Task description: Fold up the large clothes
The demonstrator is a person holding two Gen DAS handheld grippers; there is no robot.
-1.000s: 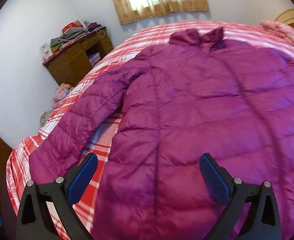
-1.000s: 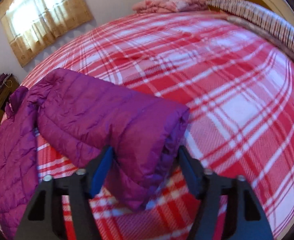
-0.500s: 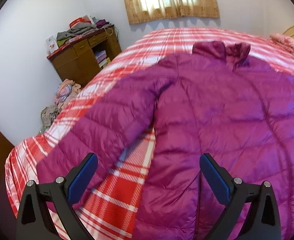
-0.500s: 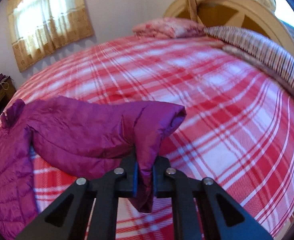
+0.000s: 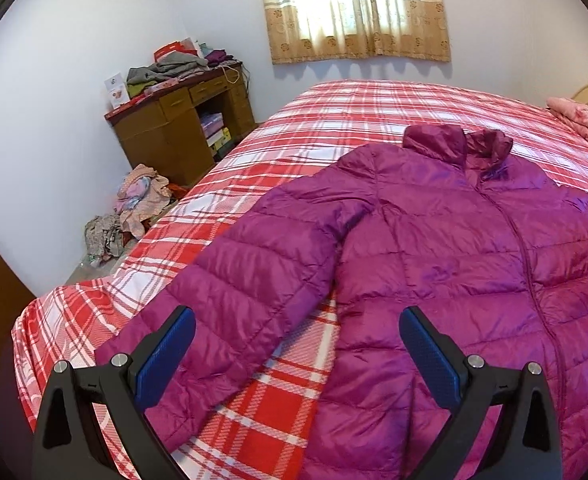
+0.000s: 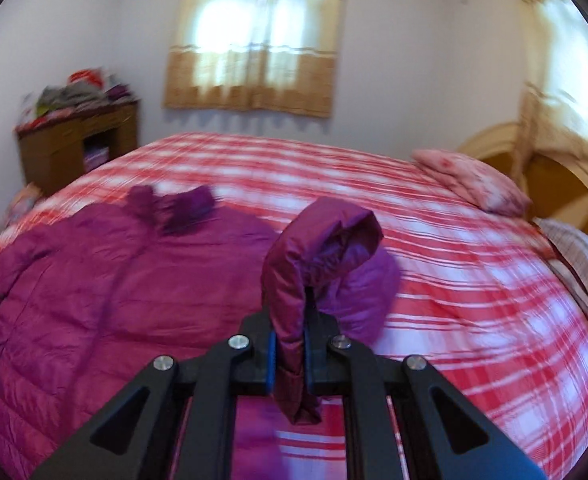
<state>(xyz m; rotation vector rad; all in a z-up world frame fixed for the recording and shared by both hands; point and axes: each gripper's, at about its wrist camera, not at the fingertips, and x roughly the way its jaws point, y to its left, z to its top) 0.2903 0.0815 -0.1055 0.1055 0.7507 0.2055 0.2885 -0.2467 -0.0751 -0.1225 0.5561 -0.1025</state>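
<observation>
A large purple quilted jacket (image 5: 466, 248) lies spread face up on a red and white plaid bed (image 5: 334, 120), collar toward the window. Its left sleeve (image 5: 234, 300) stretches toward me. My left gripper (image 5: 296, 350) is open and empty, hovering above the sleeve's lower part and the gap beside the jacket's body. My right gripper (image 6: 288, 346) is shut on the end of the jacket's right sleeve (image 6: 318, 264) and holds it lifted off the bed, folded over the jaws. The jacket's body (image 6: 106, 280) lies to the left in the blurred right wrist view.
A wooden desk (image 5: 174, 132) piled with clothes stands against the wall left of the bed. A heap of clothes (image 5: 134, 208) lies on the floor beside it. A pink pillow (image 6: 474, 184) and a striped one (image 6: 578, 256) sit by the headboard (image 6: 534, 160).
My right gripper shut on the right sleeve end, lifted it and swung left toward the jacket's body. My left gripper pulled back and shifted left, staying open.
</observation>
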